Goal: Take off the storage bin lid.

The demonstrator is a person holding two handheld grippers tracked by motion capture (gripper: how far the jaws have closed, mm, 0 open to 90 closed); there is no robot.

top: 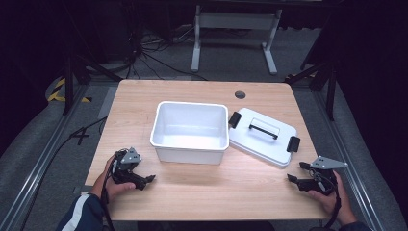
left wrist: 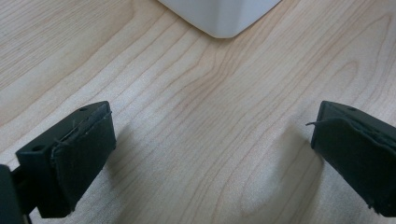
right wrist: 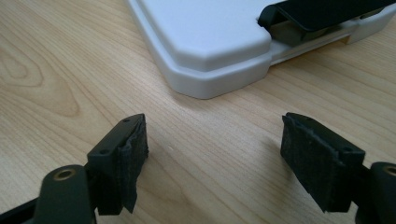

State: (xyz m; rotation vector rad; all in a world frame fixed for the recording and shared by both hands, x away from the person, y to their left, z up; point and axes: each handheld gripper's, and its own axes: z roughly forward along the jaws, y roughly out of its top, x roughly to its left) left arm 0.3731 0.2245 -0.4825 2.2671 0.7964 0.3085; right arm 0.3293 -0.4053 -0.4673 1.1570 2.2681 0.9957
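Resting near the table's (top: 192, 192) front corners, the left gripper (top: 144, 180) and right gripper (top: 294, 179) gape wide, grasping nothing; white box (top: 190, 130) centre, lid (top: 262, 137) beside it.

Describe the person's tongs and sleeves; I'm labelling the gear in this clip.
Both tongs are black, each topped by a grey three-cornered plate: left tongs, right tongs. Their jaws carry worn black pads. Black cables trail back. The left sleeve is dark blue with a white stripe.
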